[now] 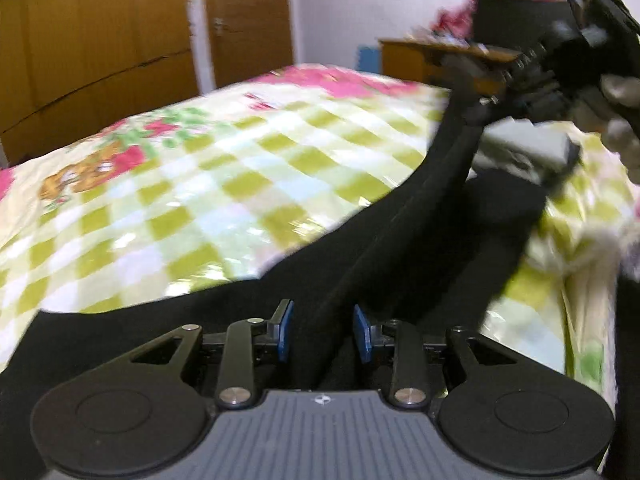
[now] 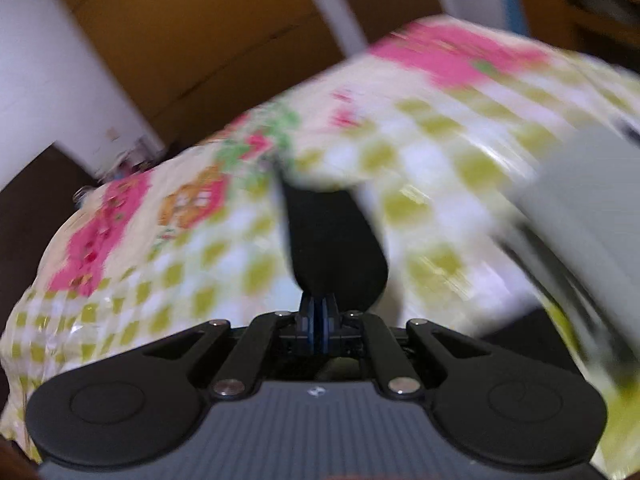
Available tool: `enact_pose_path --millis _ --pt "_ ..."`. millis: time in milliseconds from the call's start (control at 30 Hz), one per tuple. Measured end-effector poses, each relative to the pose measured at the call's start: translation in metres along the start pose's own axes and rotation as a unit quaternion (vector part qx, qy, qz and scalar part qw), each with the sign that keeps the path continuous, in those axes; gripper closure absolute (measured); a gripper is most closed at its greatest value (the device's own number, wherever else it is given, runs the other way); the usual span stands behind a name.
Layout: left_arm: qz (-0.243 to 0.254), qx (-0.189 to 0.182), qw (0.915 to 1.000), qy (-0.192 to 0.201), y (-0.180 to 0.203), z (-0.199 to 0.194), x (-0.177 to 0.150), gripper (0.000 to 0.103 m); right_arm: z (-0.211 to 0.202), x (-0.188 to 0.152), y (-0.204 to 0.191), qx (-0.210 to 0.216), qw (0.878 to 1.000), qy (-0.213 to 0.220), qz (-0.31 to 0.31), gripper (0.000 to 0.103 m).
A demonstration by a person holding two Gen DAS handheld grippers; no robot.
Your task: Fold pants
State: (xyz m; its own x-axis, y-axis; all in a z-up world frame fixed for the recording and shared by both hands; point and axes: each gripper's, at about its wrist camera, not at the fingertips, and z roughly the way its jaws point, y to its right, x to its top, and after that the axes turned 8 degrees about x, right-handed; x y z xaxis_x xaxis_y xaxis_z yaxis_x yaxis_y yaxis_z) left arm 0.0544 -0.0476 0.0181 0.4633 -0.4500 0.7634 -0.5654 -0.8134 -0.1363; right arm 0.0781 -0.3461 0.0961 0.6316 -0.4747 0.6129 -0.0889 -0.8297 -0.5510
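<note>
From the left wrist camera, a pair of black fabric pants point(image 1: 400, 240) lies draped across a bed covered by a glossy quilt in yellow-green and white checks with pink flowers point(image 1: 192, 184). The cloth fills the lower part of the view and rises in a long dark band toward the upper right. The left gripper point(image 1: 323, 332) sits low over this cloth with its blue-padded jaws partly apart; a raised ridge of the black fabric runs up between them, but it is not possible to tell whether the pads press on it. At the upper right the right gripper point(image 1: 476, 114), held by a person's hand point(image 1: 622, 120), pulls the far end of the band up off the bed. A grey, blurred object point(image 1: 528, 148) lies on the quilt below it. Brown wooden wardrobe doors point(image 1: 100, 40) stand behind the bed. From the right wrist camera, heavily blurred, the right gripper point(image 2: 319, 320) has its jaws closed tight on a flap of the black pants point(image 2: 332, 240), which stands up in front of them above the checked quilt point(image 2: 440, 140). The step in hand appears to be lifting one end of the pants to carry it over. The next move likely calls for laying that end down flat over the other part, edges aligned, while the left side steadies the cloth.
</note>
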Motion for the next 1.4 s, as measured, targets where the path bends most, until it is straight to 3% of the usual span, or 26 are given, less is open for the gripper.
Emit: enact_pose_path --millis 100,233,367,533,667,733,800,1033,1167,1233,1300,1400 --pt "0.041 -0.006 0.9991 -0.014 0.021 0.008 -0.001 0.057 -0.006 -0.033 0.052 -0.016 0.997 -0.018 0.068 0.099" --pt "0.084 0.003 0.9962 -0.024 0.044 0.015 0.000 0.057 0.000 -0.057 0.095 0.013 0.989 -0.020 0.147 0.094" --pt "0.094 0.006 0.9952 -0.025 0.053 0.018 0.002 0.055 0.002 -0.055 0.108 0.033 0.986 0.001 0.162 0.080" --pt "0.120 0.010 0.9925 -0.020 0.063 0.019 0.000 0.053 0.005 -0.056 0.122 0.048 0.979 0.009 0.197 0.078" --pt "0.109 0.009 0.9937 -0.024 0.061 0.021 -0.001 0.052 0.000 -0.059 0.132 0.046 0.973 0.035 0.223 0.073" --pt "0.108 0.013 0.9938 -0.022 0.062 0.025 0.001 0.052 0.005 -0.059 0.141 0.048 0.966 0.046 0.251 0.074" --pt "0.107 0.015 0.9940 -0.021 0.062 0.030 0.004 0.052 0.014 -0.056 0.142 0.037 0.965 0.043 0.255 0.097" --pt "0.103 0.018 0.9944 0.015 0.056 0.006 0.027 0.067 -0.019 -0.022 0.104 0.092 0.975 0.081 0.185 0.098" --pt "0.094 0.005 0.9951 0.031 0.058 -0.015 0.030 0.069 -0.051 -0.018 0.082 0.117 0.979 0.099 0.138 0.098" --pt "0.100 -0.008 0.9949 0.009 0.065 -0.007 0.020 0.069 -0.054 -0.030 0.086 0.102 0.982 0.094 0.129 0.098" --pt "0.118 -0.018 0.9926 -0.023 0.074 0.010 0.004 0.069 -0.039 -0.045 0.109 0.061 0.984 0.065 0.154 0.098" --pt "0.128 -0.015 0.9911 -0.034 0.082 0.018 -0.005 0.071 -0.015 -0.065 0.142 0.022 0.978 0.019 0.208 0.097"
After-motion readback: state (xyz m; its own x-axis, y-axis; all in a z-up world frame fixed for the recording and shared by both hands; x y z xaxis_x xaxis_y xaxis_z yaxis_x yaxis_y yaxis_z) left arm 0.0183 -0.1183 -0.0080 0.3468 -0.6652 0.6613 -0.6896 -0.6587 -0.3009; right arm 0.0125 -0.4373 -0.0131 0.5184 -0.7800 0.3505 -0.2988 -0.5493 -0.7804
